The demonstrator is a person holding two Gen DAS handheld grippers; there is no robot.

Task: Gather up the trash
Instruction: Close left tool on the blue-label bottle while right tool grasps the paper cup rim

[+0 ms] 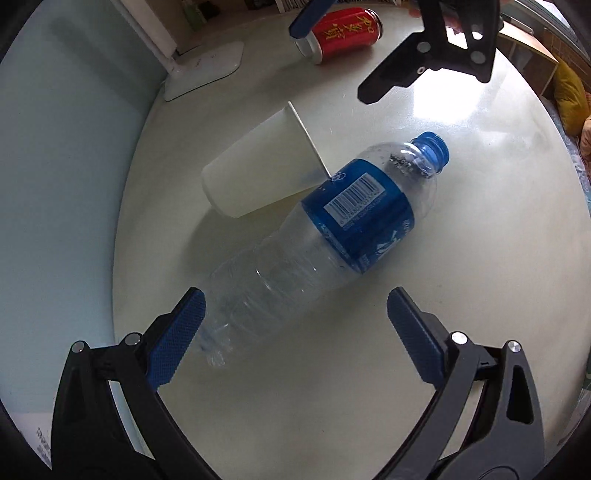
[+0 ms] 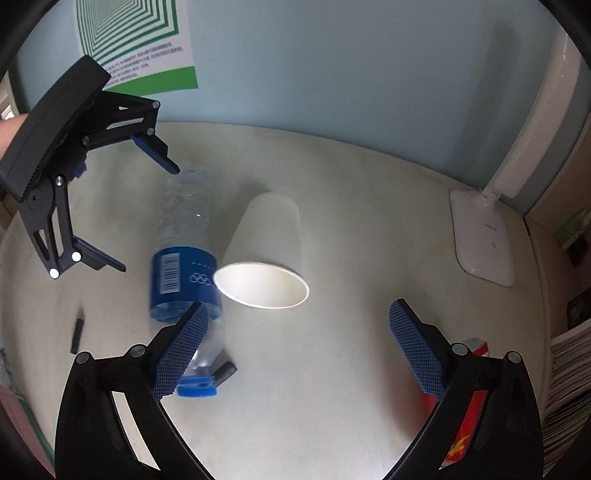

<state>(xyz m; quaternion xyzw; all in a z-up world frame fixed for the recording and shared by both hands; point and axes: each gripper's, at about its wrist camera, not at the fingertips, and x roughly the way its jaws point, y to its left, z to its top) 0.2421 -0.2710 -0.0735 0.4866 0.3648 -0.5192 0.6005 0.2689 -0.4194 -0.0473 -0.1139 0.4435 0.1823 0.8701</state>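
Note:
A clear plastic bottle [image 1: 314, 236] [image 2: 181, 280] with a blue label and cap lies on its side on the white round table [image 1: 461, 184]. A white paper cup [image 1: 258, 173] [image 2: 266, 251] lies tipped over, touching the bottle. A red can [image 1: 343, 31] [image 2: 465, 424] lies further off. My left gripper [image 1: 295, 332] [image 2: 147, 219] is open, with the bottle's base end between its fingers, nearest the left pad. My right gripper [image 2: 299, 332] [image 1: 330, 62] is open and holds nothing. The cup's mouth lies just ahead of it, and its right finger partly hides the can.
A white desk lamp base [image 2: 484, 236] [image 1: 207, 66] stands at the table's edge by the pale blue wall. A small black stick [image 2: 76, 334] lies on the table. A green striped poster [image 2: 136, 40] hangs on the wall. Stacked papers [image 2: 569, 369] sit beyond the table.

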